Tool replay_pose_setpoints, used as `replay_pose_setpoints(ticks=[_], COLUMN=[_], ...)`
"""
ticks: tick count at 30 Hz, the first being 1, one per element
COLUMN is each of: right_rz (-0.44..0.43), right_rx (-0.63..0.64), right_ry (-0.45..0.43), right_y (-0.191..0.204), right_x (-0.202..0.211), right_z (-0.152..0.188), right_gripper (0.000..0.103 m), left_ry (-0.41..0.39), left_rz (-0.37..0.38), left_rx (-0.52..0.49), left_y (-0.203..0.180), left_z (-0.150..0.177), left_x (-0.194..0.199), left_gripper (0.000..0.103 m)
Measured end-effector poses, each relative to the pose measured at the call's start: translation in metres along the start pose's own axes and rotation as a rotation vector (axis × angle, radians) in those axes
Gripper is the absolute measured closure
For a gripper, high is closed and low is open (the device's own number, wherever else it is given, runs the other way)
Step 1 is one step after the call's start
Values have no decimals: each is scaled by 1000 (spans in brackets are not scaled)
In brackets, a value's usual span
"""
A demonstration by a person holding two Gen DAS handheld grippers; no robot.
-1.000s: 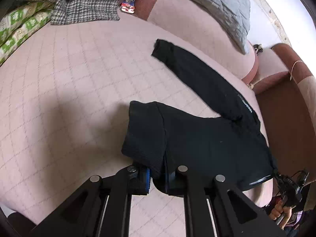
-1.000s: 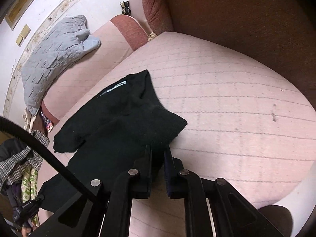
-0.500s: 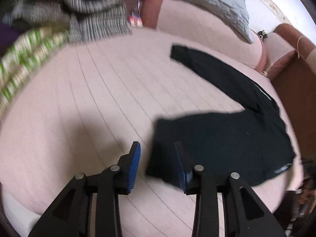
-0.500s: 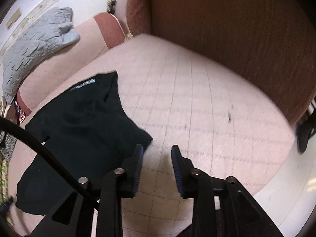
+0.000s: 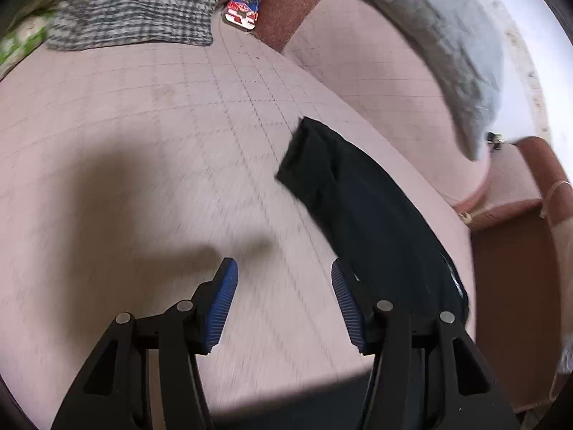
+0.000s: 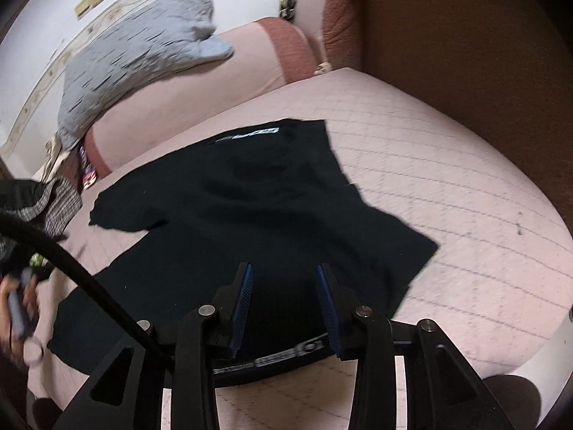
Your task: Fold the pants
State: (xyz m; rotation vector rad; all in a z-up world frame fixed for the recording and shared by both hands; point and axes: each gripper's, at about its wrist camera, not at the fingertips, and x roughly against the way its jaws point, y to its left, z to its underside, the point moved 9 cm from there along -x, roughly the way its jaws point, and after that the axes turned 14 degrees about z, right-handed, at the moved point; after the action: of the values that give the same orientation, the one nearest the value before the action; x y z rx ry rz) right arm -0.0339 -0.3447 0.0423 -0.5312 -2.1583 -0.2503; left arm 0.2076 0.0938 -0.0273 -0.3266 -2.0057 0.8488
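The black pants [image 6: 250,197] lie partly folded on the pink quilted bed [image 6: 447,186], a white-lettered waistband at their near edge. My right gripper [image 6: 284,268] hovers over their near part. Its jaws are opening, and the blue pads [image 6: 243,301] press on nothing. In the left wrist view one black leg [image 5: 358,200] stretches away at the right. My left gripper [image 5: 282,263] hangs above the bare bed [image 5: 143,143] just left of that leg. Its jaws are opening too, with nothing between them.
A grey quilted pillow [image 6: 136,50] rests on the pink bolster at the back. A checked garment [image 5: 139,7] and a red-and-blue packet [image 5: 243,10] lie at the far left. Brown upholstery [image 6: 465,36] bounds the right. A hand [image 6: 18,304] shows at the left edge.
Both grippers let go of the pants and opened. The left swung away onto bare bed beside the far leg. The right moved left, back over the laid-down cloth.
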Motion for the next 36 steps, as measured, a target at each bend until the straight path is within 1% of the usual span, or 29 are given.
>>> replay_pose_setpoints(ticks=[3, 4, 5, 6, 7, 8, 9, 10, 11, 12, 13, 18, 22, 24, 25, 26, 28, 29, 30, 33, 36], right_rz=[-9, -10, -8, -7, -6, -1, 0, -2, -3, -2, -2, 9, -4, -8, -10, -13, -12, -12, -16, -25, -40], right_rx=[38, 56, 74, 94, 107, 121, 131, 134, 136, 138, 141, 148, 127, 129, 128, 128, 134, 136, 138, 134, 106], right_ry=[-5, -6, -9, -13, -14, -15, -13, -8, -3, 0, 1, -5, 2, -3, -4, -6, -18, -21, -23, -24, -18], right_y=[16, 20, 25, 30, 31, 34, 38, 41, 44, 46, 47, 45, 40, 39, 38, 38, 36, 36, 36, 33, 35], right_x=[-4, -6, -8, -10, -11, -12, -15, -17, -19, -21, -21, -19, -13, -9, -7, -4, 2, 4, 6, 10, 12], right_z=[5, 7, 8, 9, 11, 14, 15, 15, 16, 17, 17, 18, 22, 24, 25, 26, 27, 28, 29, 30, 30], right_gripper=[63, 63, 63, 63, 63, 63, 63, 63, 63, 63, 63, 63, 63, 63, 63, 63, 63, 63, 63, 63, 63], left_ry=[13, 20, 16, 3, -3, 6, 23, 31, 45, 37, 37, 24, 35, 53, 52, 40, 15, 7, -4, -45, -86], left_rz=[-45, -50, -56, -61, -68, -84, -101, -124, -141, -141, -137, -166, -195, -201, -201, -203, -167, -163, -175, -190, -230], left_rx=[-40, -45, -56, -72, -88, -105, -130, -155, -165, -171, -179, -211, -195, -162, -137, -118, -84, -71, -69, -136, -208], left_y=[-4, -4, -5, -9, -12, -14, -16, -17, -17, -18, -20, -22, -10, 3, 11, 17, 23, 26, 28, 21, 6], left_z=[-20, -25, -30, -36, -41, -45, -47, -49, -47, -47, -45, -29, -13, -5, 2, 4, 9, 11, 14, 27, 41], left_x=[-34, -42, -49, -54, -60, -65, -70, -71, -73, -70, -65, -32, -19, -17, -13, -9, 4, 11, 20, 52, 79], left_gripper=[48, 43, 35, 30, 26, 26, 34, 81, 86, 88, 95, 94, 93, 84, 71, 61, 59, 59, 60, 59, 57])
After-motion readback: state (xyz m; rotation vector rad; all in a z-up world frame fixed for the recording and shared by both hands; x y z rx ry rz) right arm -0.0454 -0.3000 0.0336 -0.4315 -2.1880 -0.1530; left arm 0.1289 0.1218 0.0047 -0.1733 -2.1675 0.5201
